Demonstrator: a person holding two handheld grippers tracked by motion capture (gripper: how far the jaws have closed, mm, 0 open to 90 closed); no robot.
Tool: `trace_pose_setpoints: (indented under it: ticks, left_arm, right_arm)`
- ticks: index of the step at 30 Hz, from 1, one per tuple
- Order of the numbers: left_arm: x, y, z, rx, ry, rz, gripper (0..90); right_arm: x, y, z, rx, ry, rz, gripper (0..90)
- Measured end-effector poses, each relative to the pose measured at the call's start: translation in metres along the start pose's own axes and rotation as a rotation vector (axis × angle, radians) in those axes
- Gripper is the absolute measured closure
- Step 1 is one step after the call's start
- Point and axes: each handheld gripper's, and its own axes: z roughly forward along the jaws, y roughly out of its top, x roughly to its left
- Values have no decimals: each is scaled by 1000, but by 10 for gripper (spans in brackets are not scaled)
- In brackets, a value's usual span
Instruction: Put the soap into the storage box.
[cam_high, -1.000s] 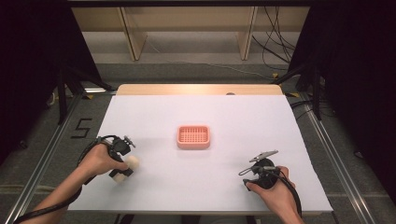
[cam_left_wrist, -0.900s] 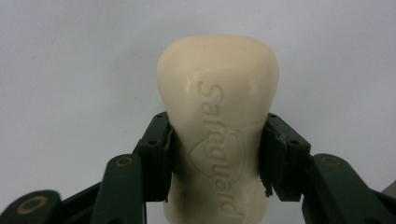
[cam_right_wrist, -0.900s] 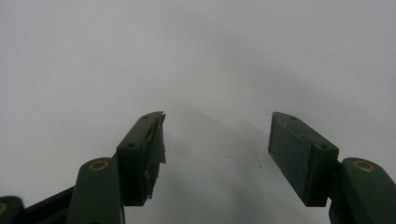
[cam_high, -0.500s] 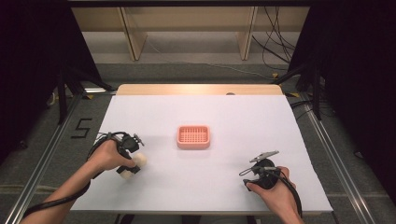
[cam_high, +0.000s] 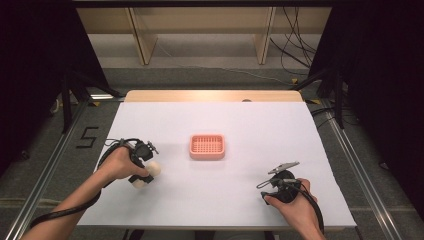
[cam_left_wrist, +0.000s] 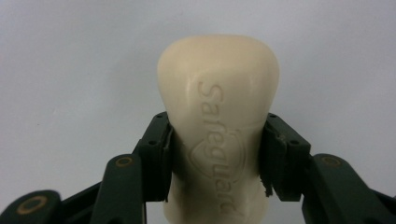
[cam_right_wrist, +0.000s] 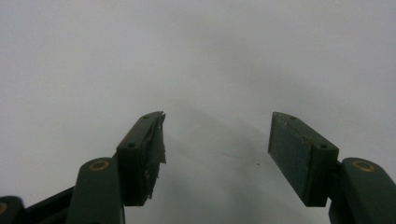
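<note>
A: High view first. The left gripper (cam_high: 145, 172) is clamped on a cream, rounded bar of soap (cam_high: 148, 175) at the near-left of the white table (cam_high: 250, 130).

B: It has shifted since a second ago, hasn't it?

A: Yes, a little towards the middle of the table, nearer the pink, perforated plastic soap tray (cam_high: 207, 146), though soap and tray are well apart. The tray hasn't moved. The right gripper (cam_high: 267, 192) sits at the near-right, same spot as before.

B: Over to the left gripper view.

A: The soap bar (cam_left_wrist: 219, 126) stands up between the two black jaws, both pads (cam_left_wrist: 159, 158) pressed tight on its lower half. You can read "Safeguard" embossed along its face. White tabletop behind it.

B: And the right gripper view?

A: Jaws spread apart with nothing between them, pads (cam_right_wrist: 294, 156) bare, just white table (cam_right_wrist: 196, 56) beyond. One pad looks ragged at its edge.
</note>
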Motion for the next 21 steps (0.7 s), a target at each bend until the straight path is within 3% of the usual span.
trace_pose_setpoints:
  ticks: [11,21]
  left_arm:
    - [-2,11,0,-4,0,25,494]
    - [-3,18,0,3,-2,24,494]
  right_arm:
    - [1,0,-1,10,-2,0,366]
    - [1,-1,-1,7,-3,7,366]
